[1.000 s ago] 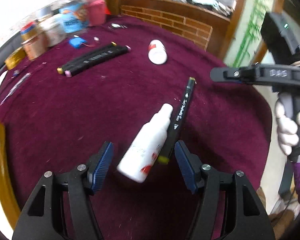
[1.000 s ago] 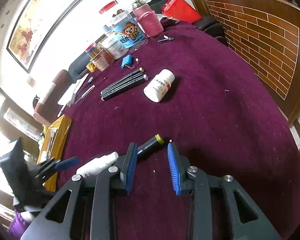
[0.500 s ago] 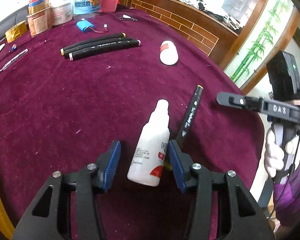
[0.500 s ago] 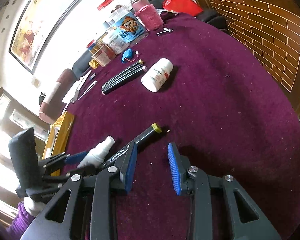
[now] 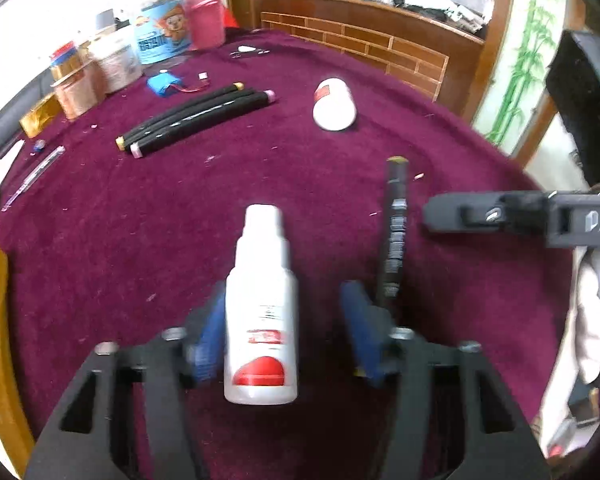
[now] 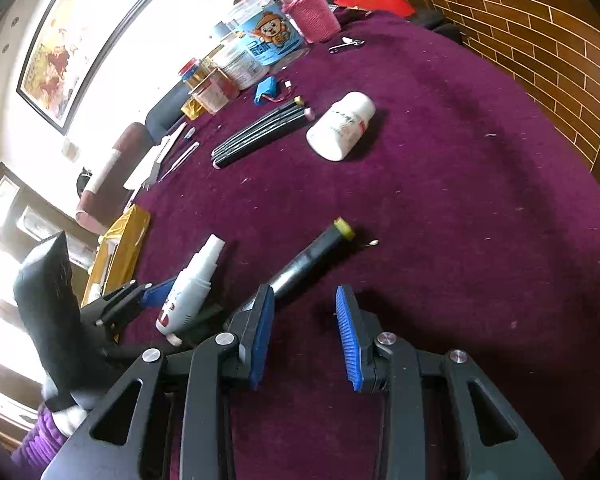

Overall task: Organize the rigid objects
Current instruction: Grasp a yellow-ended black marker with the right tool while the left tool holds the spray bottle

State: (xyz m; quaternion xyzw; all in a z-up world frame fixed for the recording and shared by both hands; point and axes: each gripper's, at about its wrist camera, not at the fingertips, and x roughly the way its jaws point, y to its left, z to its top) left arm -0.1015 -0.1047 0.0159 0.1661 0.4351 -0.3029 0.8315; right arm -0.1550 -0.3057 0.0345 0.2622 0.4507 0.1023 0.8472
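The left gripper is closing on the bottle, near the table's edge. It looks light, hard and slippery; its wide middle suits gripping.

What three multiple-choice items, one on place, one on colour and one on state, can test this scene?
1. Where is the spray bottle?
A. between the left gripper fingers
B. beside the blue pack
C. on the gold box

2. What colour is the cloth on the table?
A. green
B. grey
C. dark red

3. How does the pill bottle stand?
A. upright
B. on its side
C. upside down

Answers:
1 A: blue pads flank it while the jaws close.
2 C: maroon all over.
3 B: it lies with its cap sideways.
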